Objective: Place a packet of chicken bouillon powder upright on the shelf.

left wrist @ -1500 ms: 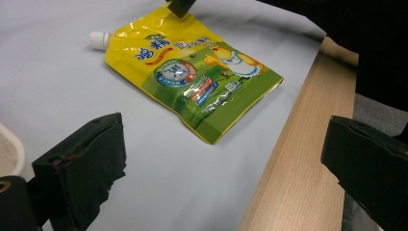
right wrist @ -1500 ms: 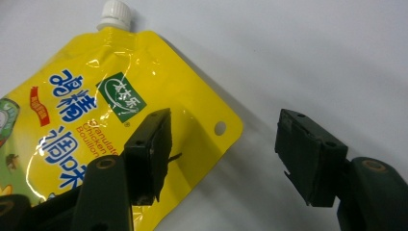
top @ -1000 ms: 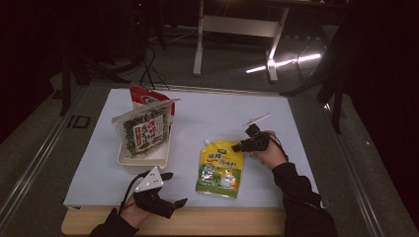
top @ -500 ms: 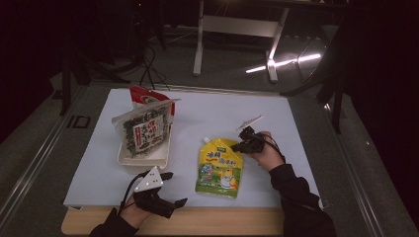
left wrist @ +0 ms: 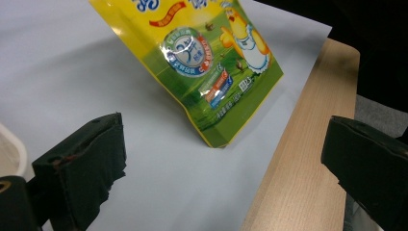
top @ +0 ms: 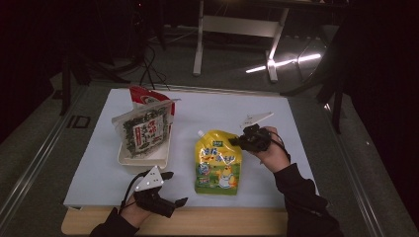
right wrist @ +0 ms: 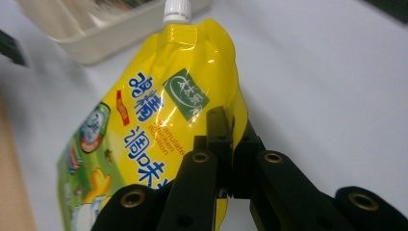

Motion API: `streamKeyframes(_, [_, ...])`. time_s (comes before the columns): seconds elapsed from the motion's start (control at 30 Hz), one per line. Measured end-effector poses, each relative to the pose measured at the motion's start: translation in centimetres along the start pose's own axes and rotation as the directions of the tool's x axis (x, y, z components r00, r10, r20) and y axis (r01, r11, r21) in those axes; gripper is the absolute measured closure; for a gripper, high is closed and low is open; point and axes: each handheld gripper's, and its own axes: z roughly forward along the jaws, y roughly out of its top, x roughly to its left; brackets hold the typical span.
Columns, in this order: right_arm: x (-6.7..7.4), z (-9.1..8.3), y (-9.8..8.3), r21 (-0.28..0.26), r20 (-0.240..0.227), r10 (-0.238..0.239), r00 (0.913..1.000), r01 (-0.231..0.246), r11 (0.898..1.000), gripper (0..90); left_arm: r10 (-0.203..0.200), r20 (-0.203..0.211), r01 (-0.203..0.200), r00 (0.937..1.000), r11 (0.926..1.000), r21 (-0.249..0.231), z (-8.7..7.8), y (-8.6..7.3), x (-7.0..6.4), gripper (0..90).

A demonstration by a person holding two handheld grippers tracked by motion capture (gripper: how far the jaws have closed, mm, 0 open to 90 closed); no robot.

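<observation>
A yellow spout pouch [top: 217,160] with a white cap lies on the white mat, right of centre. My right gripper [top: 236,142] is shut on the pouch's upper right edge. In the right gripper view its jaws [right wrist: 231,130] pinch the yellow film of the pouch [right wrist: 144,110] just below the spout, and that end is raised off the mat. My left gripper [top: 175,188] rests at the table's front edge with its jaws wide open and nothing between them. In the left gripper view the left gripper [left wrist: 223,168] faces the pouch's green bottom corner [left wrist: 211,62] from a short way off.
A cream tray [top: 148,159] at the left holds a seaweed packet [top: 144,131], with a red packet [top: 146,96] behind it. The white mat [top: 296,128] ends just before the wooden front edge [top: 222,222]. Dark floor and a stand's legs lie beyond the table.
My right gripper has closed on the pouch's top edge and risen a little, lifting that end. The left gripper has stayed where it was.
</observation>
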Motion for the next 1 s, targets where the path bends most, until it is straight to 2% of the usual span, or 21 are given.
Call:
streamKeyframes(0.2, [2.2,-1.6,1.2,-0.060,-0.023,-0.073,0.9971,0.071,0.996,89.9,-0.001,-0.003,0.001,1.0000,1.0000,0.005,0.0,0.0,0.0,2.8])
streamKeyframes(0.33, [3.6,-2.4,1.4,-0.093,-0.042,-0.110,0.9930,0.106,0.990,89.8,0.003,-0.011,-0.003,0.9999,0.9999,0.010,0.0,0.0,0.0,2.8])
streamKeyframes(0.53, [4.5,-3.6,1.1,-0.123,-0.071,-0.142,0.9873,0.132,0.983,89.6,0.004,-0.010,-0.004,0.9999,0.9999,0.013,0.0,0.1,0.0,2.8])
streamKeyframes(0.77, [4.6,-3.9,0.3,-0.135,-0.114,-0.136,0.9841,0.121,0.983,86.5,0.007,-0.006,-0.007,1.0000,0.9999,0.014,0.1,0.1,-0.1,2.8])
streamKeyframes(0.83, [4.6,-3.7,0.2,-0.134,-0.141,-0.131,0.9812,0.112,0.985,86.3,0.007,-0.005,-0.007,1.0000,0.9999,0.014,0.1,0.1,-0.1,2.8])
streamKeyframes(0.93, [4.9,-3.5,0.1,-0.135,-0.119,-0.139,0.9832,0.122,0.983,89.4,0.006,-0.003,-0.006,1.0000,0.9999,0.013,0.1,0.0,-0.1,2.8])
streamKeyframes(0.97, [4.8,-3.6,0.1,-0.147,-0.134,-0.127,0.9829,0.107,0.983,89.6,0.007,-0.001,-0.007,1.0000,0.9999,0.013,0.1,0.0,-0.1,2.8])
streamKeyframes(1.0, [5.0,-3.7,0.2,-0.148,-0.139,-0.133,0.9814,0.112,0.983,89.7,0.009,-0.001,-0.009,1.0000,0.9999,0.012,0.1,0.0,-0.1,2.8])
